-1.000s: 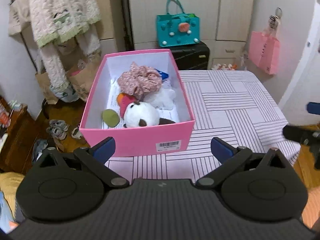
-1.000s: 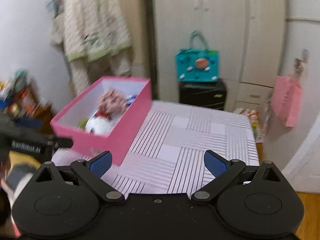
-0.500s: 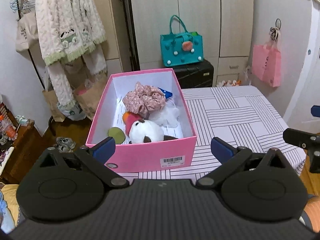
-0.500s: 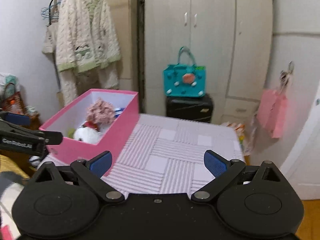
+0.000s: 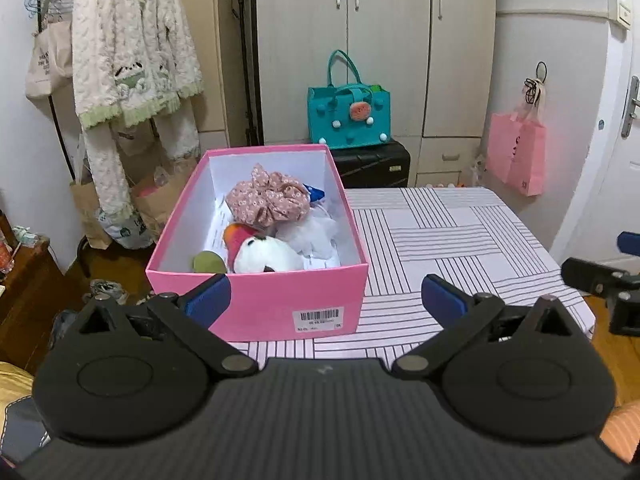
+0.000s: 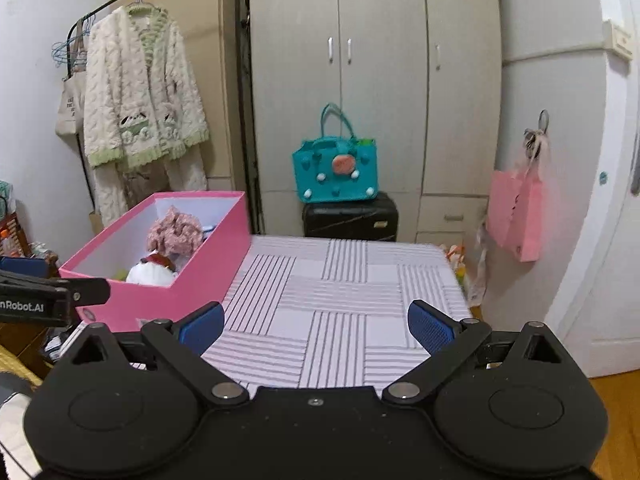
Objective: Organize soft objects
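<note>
Teal bag (image 5: 348,118) sits atop black suitcase (image 5: 372,168).

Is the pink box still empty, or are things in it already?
Not empty: the open-topped pink box holds a floral scrunchie, a white plush toy and other soft pieces.

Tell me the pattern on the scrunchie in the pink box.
The scrunchie is dusty pink with small pale flower-like dots; clearest in the left wrist view.
</note>
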`<move>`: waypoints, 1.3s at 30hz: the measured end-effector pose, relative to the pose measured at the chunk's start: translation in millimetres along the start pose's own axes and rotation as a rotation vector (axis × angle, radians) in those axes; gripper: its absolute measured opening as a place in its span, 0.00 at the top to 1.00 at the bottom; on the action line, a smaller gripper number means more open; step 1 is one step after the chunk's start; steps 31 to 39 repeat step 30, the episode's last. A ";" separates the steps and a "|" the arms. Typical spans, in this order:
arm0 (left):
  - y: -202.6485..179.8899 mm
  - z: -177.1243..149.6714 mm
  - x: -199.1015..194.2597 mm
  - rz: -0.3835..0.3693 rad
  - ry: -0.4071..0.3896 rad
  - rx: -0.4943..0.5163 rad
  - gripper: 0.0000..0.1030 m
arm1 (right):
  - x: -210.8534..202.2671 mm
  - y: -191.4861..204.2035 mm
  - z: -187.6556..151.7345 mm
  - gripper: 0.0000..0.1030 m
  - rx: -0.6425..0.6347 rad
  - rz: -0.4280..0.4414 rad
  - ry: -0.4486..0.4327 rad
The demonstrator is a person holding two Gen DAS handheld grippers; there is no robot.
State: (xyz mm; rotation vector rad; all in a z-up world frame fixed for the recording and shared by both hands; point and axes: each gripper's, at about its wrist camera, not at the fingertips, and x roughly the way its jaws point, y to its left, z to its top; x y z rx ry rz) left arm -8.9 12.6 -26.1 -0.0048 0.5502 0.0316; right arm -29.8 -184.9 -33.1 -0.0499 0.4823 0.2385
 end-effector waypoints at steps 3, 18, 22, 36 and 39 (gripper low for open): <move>-0.5 -2.9 -2.5 0.008 -0.027 0.002 0.00 | -4.4 2.9 -2.2 0.03 -0.018 -0.017 -0.029; -1.8 -8.5 -2.8 0.022 -0.023 0.011 0.00 | -6.2 7.4 -5.7 0.03 -0.033 -0.031 -0.029; 0.7 -8.7 -1.3 0.019 -0.009 0.000 0.00 | -4.6 6.1 -7.0 0.03 -0.026 -0.033 -0.020; 3.0 -8.9 -0.4 0.022 0.005 -0.015 0.00 | -3.6 8.1 -8.2 0.03 -0.025 -0.032 -0.016; 3.0 -8.9 -0.4 0.022 0.005 -0.015 0.00 | -3.6 8.1 -8.2 0.03 -0.025 -0.032 -0.016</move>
